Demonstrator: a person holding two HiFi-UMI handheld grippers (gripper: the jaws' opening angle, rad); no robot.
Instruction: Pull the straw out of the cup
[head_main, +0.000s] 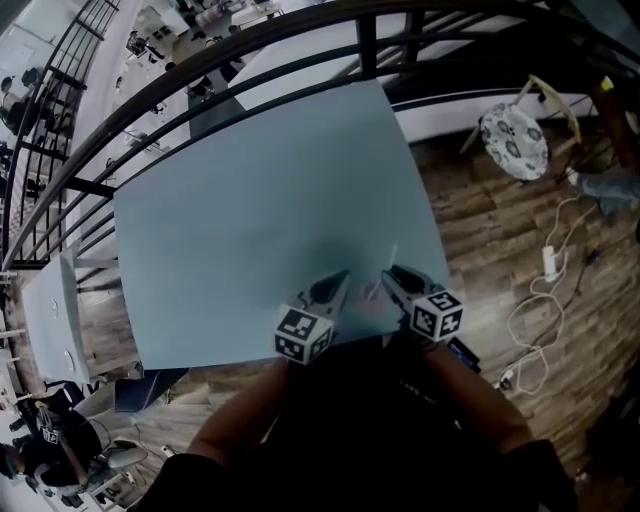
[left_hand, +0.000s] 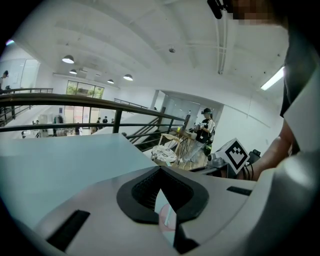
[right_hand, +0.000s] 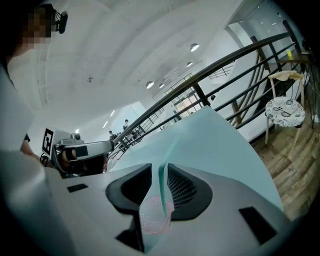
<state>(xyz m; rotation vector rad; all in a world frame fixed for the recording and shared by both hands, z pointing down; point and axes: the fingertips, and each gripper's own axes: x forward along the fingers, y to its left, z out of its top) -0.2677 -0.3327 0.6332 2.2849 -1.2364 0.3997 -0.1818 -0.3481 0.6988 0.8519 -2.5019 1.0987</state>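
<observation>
A small see-through pink cup (head_main: 368, 301) stands near the front edge of the light blue table (head_main: 250, 220), between my two grippers. A thin pale straw (head_main: 390, 258) rises from it, leaning away from me. My left gripper (head_main: 341, 279) points in from the left. Its jaws are drawn to a narrow slit, and the cup's pink wall (left_hand: 167, 220) shows pinched in that slit. My right gripper (head_main: 389, 274) comes in from the right. Its jaws stand apart, with the straw (right_hand: 162, 172) upright in the gap untouched and the cup (right_hand: 152, 216) low between them.
A black railing (head_main: 300, 35) runs along the table's far side. Beyond the right edge are a wooden floor, a chair with a patterned cushion (head_main: 513, 141) and a white cable with a power strip (head_main: 549, 262). The left gripper view shows people (left_hand: 205, 125) standing in the distance.
</observation>
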